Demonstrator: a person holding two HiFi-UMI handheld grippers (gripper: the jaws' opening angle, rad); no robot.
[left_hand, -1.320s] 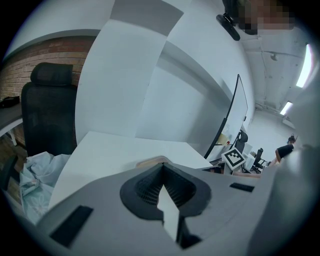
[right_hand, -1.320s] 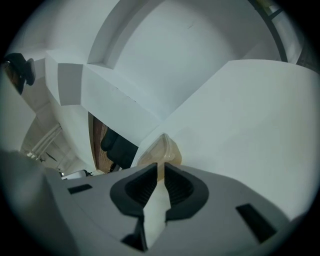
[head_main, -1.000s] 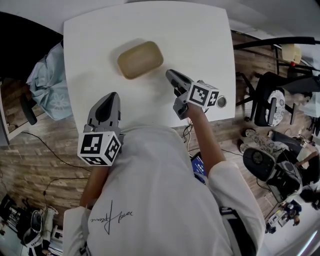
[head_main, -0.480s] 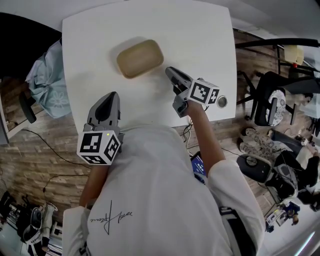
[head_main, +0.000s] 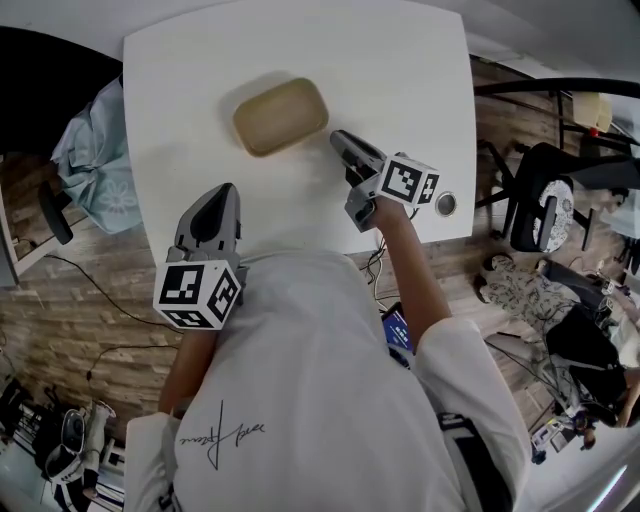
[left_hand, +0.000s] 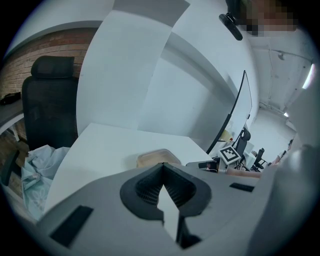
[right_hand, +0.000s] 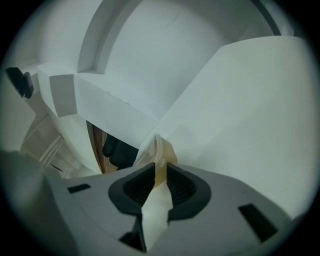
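Note:
A tan, rounded-rectangle tray (head_main: 280, 116) lies on the white table (head_main: 400, 70). My right gripper (head_main: 338, 138) hovers just right of the tray's near corner, with no contact visible. In the right gripper view the tray (right_hand: 161, 147) sits right ahead of the right gripper (right_hand: 160, 167), whose jaws stand a narrow gap apart with nothing held. My left gripper (head_main: 222, 192) is near the table's front edge, well short of the tray. In the left gripper view the left gripper (left_hand: 162, 166) has its tips together and empty, and the tray (left_hand: 157, 157) shows beyond them.
A black chair (left_hand: 50, 110) with light blue cloth (head_main: 95, 160) stands left of the table. A small round thing (head_main: 445, 204) lies at the table's right edge. Office chairs (head_main: 540, 200) and clutter stand on the wooden floor to the right.
Almost nothing moved. The right gripper has edged slightly towards the tray, and the left gripper view now shows more of the tray and the right gripper's marker cube.

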